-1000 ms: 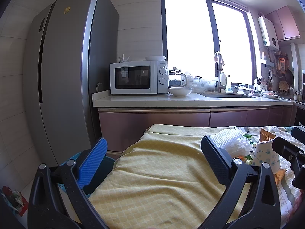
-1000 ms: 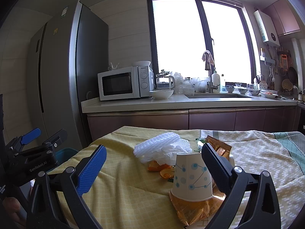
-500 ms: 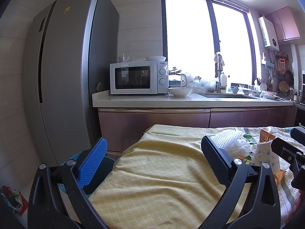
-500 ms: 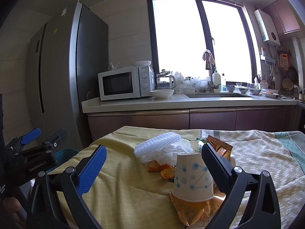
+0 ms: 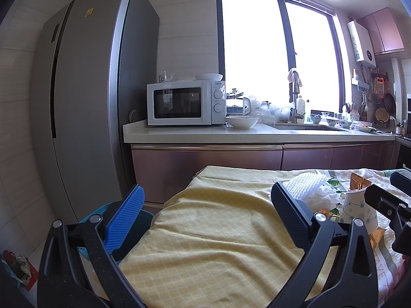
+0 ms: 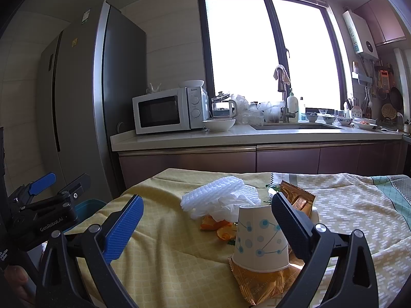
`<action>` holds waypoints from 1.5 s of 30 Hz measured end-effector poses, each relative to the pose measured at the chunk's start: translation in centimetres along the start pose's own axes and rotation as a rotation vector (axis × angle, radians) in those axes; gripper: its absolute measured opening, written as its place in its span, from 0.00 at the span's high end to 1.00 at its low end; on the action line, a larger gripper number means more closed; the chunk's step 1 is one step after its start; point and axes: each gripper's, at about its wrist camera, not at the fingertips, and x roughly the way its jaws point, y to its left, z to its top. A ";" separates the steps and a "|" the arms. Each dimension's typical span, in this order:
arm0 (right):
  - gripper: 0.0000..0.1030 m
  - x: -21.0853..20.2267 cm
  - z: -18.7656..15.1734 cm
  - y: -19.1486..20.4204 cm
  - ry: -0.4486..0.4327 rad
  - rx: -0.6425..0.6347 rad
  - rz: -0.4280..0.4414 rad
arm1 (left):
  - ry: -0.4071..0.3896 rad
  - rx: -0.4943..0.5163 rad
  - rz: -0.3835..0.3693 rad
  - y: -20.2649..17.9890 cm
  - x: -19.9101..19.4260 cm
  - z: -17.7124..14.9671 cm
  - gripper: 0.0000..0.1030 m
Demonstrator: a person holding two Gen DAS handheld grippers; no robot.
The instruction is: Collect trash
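A pile of trash lies on the yellow tablecloth (image 6: pixel 169 254). An upside-down paper cup (image 6: pixel 259 238) with blue dots stands on a gold wrapper (image 6: pixel 259 286). Behind it lie white foam netting (image 6: pixel 215 192), orange peel (image 6: pixel 214 225) and another gold wrapper (image 6: pixel 298 197). My right gripper (image 6: pixel 205 227) is open, just short of the cup. My left gripper (image 5: pixel 208 218) is open and empty over bare cloth at the table's left end. In the left wrist view the cup (image 5: pixel 358 210) and netting (image 5: pixel 303 186) lie to the right.
A blue bin (image 5: pixel 133 220) stands on the floor beside the table's left edge, also in the right wrist view (image 6: pixel 88 209). A tall grey fridge (image 5: pixel 84 118) stands at left. A counter (image 5: pixel 257 134) with microwave (image 5: pixel 185 102), bowl and sink runs behind.
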 end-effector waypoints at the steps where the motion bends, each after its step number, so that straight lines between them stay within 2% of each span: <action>1: 0.06 0.1 0.0 0.0 0.002 0.001 0.000 | 0.002 0.001 0.000 0.0 0.1 0.0 0.05; 12: 0.06 0.6 -0.4 -1.1 0.024 0.019 -0.002 | 0.026 0.013 -0.021 -0.8 0.9 -0.4 0.05; 22: 0.07 1.3 -1.3 -5.1 0.088 0.050 -0.066 | 0.092 0.065 -0.173 -4.3 2.0 -1.3 0.05; 28: 0.24 3.0 -2.3 -7.5 0.191 0.114 -0.019 | 0.139 0.106 -0.238 -6.9 3.9 -1.8 0.05; 30: 0.33 3.7 -2.5 -7.9 0.223 0.131 0.016 | 0.161 0.117 -0.259 -7.6 5.2 -1.7 0.05; 34: 0.41 4.5 -3.0 -8.1 0.258 0.143 0.066 | 0.226 0.150 -0.320 -9.2 8.7 -1.5 0.06; 37: 0.44 4.6 -3.1 -7.9 0.263 0.139 0.092 | 0.250 0.186 -0.321 -10.6 11.2 -1.6 0.13; 41: 0.56 4.8 -3.2 -8.2 0.277 0.145 0.114 | 0.302 0.244 -0.378 -12.7 14.0 -1.5 0.24; 45: 0.57 4.9 -3.2 -8.4 0.289 0.167 0.137 | 0.333 0.315 -0.416 -14.4 15.8 -1.7 0.34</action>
